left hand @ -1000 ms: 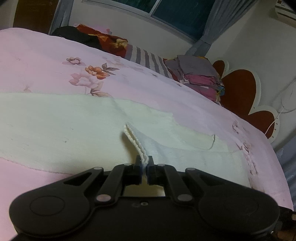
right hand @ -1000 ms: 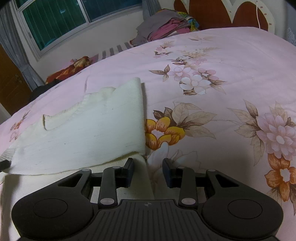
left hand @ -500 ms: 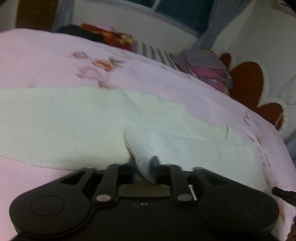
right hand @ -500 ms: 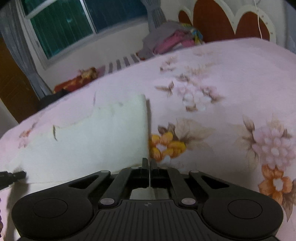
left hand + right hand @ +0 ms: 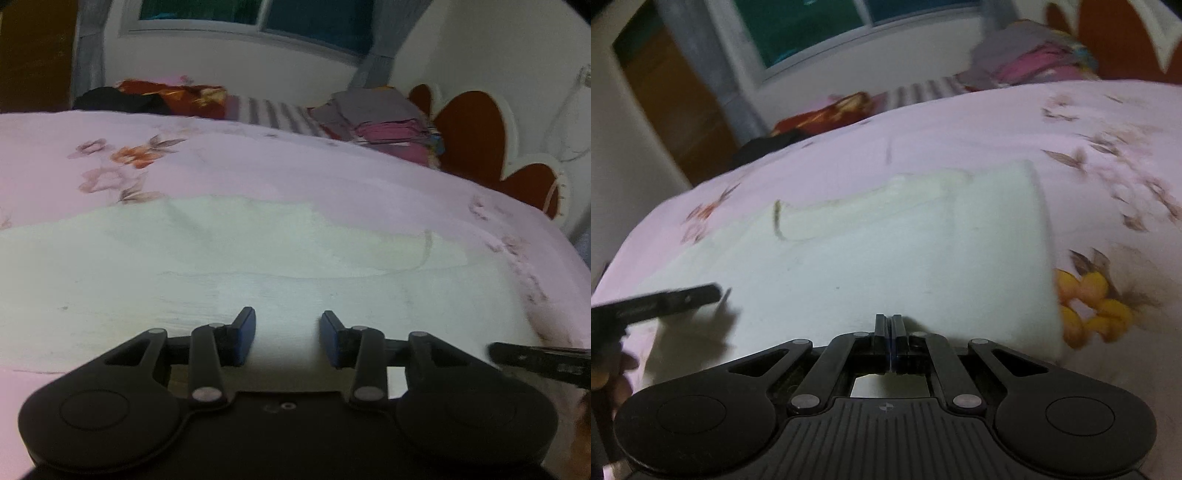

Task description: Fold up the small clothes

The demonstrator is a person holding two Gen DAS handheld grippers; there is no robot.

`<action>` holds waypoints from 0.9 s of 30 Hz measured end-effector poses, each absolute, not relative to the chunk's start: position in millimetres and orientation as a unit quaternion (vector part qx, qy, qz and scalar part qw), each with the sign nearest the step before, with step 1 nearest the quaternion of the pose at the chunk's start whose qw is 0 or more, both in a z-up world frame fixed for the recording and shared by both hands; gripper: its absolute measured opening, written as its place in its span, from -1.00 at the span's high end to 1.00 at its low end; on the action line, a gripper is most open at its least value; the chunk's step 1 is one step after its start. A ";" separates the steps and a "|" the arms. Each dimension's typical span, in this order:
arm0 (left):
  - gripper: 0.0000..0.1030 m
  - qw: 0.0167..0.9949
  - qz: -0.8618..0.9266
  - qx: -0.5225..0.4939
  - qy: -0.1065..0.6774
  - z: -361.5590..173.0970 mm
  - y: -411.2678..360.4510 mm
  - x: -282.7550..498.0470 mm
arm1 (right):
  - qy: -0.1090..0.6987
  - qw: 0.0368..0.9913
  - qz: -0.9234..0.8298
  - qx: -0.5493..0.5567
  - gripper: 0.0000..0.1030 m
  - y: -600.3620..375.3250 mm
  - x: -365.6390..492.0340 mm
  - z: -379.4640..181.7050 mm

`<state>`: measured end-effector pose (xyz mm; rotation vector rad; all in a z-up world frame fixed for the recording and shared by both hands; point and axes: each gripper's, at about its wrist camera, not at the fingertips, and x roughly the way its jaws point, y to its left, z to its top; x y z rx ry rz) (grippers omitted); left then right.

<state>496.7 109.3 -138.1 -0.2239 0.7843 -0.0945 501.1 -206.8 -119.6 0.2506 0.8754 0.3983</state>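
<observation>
A cream knitted garment (image 5: 258, 266) lies spread on the pink floral bedspread (image 5: 332, 173), with its near part folded over the rest. My left gripper (image 5: 287, 334) is open just above the garment's near edge and holds nothing. In the right wrist view the same garment (image 5: 886, 251) fills the middle of the bed. My right gripper (image 5: 890, 341) is shut at the garment's near edge; the cloth between the pads cannot be made out. The left gripper's finger (image 5: 665, 297) shows at the left of that view.
A pile of folded clothes (image 5: 384, 125) and a striped cloth (image 5: 273, 114) lie at the far side of the bed. A red and white headboard (image 5: 480, 140) stands at the right. A window (image 5: 258, 14) and a wall lie beyond.
My left gripper has let go of the garment's edge and opened. My right gripper, open a second ago, has shut at the garment's edge and moved over the cloth.
</observation>
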 end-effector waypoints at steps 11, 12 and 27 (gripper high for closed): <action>0.21 0.919 -0.030 -0.110 0.377 -129.7 122.7 503.9 | 0.412 0.889 0.130 0.153 0.96 -264.4 524.9 -108.8; 0.21 0.919 -0.029 -0.110 0.378 -129.8 120.6 508.7 | 0.412 0.889 0.129 0.153 0.96 -260.4 537.6 -110.0; 0.17 0.923 -0.015 -0.090 0.374 -127.5 123.4 510.5 | 0.441 0.885 0.096 0.115 0.96 -285.5 612.1 -121.2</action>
